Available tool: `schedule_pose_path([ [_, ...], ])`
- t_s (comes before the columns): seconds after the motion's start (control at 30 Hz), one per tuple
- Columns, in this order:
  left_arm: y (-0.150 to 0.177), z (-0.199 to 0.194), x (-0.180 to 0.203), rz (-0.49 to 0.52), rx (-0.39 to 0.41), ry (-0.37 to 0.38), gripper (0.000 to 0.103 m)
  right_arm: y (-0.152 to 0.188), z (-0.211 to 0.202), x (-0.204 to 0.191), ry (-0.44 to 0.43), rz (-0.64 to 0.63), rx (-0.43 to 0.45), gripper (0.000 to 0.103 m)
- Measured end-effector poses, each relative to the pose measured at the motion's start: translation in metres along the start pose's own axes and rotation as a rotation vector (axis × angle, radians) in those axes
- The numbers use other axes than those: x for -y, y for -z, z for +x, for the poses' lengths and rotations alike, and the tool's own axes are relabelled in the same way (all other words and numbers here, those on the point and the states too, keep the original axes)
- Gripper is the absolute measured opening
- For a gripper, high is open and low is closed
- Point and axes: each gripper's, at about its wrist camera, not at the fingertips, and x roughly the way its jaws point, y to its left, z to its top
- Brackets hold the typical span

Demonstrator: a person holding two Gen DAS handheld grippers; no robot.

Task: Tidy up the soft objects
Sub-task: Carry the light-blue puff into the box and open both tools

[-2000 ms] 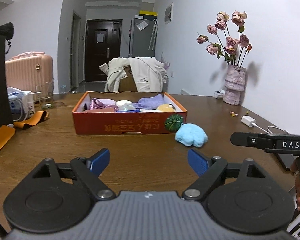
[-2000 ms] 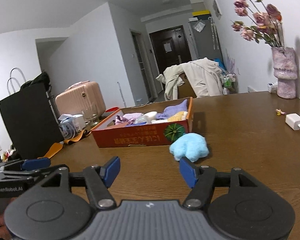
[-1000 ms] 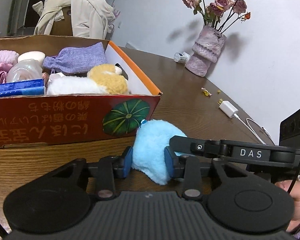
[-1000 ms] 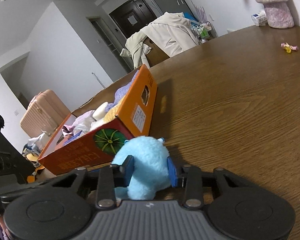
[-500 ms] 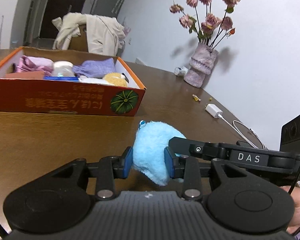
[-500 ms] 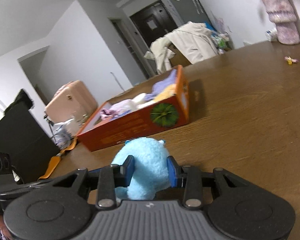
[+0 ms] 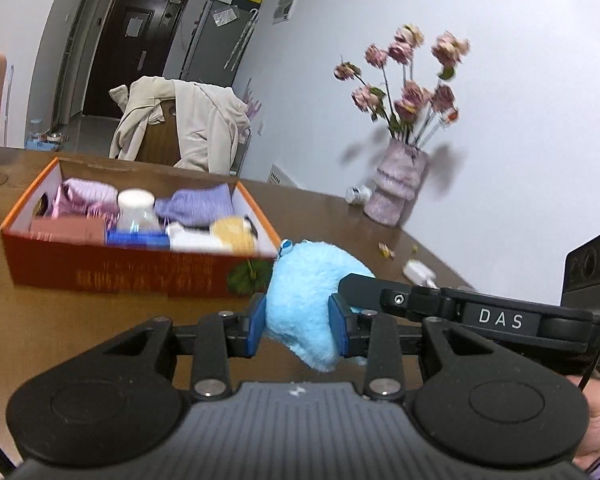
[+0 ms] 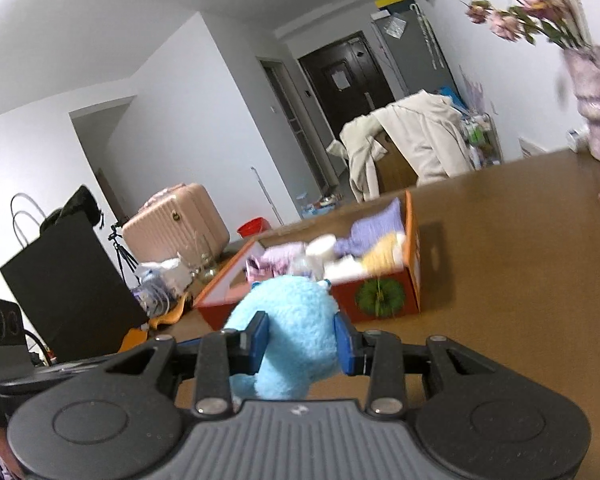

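Note:
A fluffy light-blue plush toy [image 7: 304, 300] is held above the brown table by both grippers at once. My left gripper [image 7: 297, 326] is shut on it, blue pads pressing its sides. My right gripper [image 8: 300, 340] is shut on the same plush toy [image 8: 288, 320], and it reaches in from the right in the left wrist view [image 7: 384, 296]. Beyond it stands an open orange cardboard box [image 7: 100, 272] holding purple cloths, a white jar, a yellow plush and other soft things; it also shows in the right wrist view [image 8: 414, 272].
A pink vase of dried roses [image 7: 396, 196] stands at the table's far right by the wall. A white charger [image 7: 418, 270] and small bits lie near it. A chair draped with a beige coat [image 7: 180, 128] is behind the table. A black bag [image 8: 64, 280] and pink suitcase [image 8: 176, 220] are left.
Both grippers closed on the plush toy by the box's corner, then lifted it off the table. It has risen higher since half a second ago, with the box now seen more from above.

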Motion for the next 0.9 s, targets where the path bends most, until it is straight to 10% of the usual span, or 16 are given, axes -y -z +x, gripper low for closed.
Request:
schedule_pose_path([
  [0.4,-0.121,0.131,-0.102,-0.091,-0.124,-0.086,0.034,-0.110,0.178,0.035,0.004,0.018,-0.122,0.034],
  [0.67,-0.119,0.216,-0.154,-0.109,-0.294,-0.157,0.025,-0.109,0.285,0.046,0.188,-0.130,-0.321,0.029],
  [0.9,-0.108,0.222,-0.174,-0.134,-0.313,-0.127,0.025,-0.101,0.301,0.049,0.159,-0.147,-0.380,0.028],
])
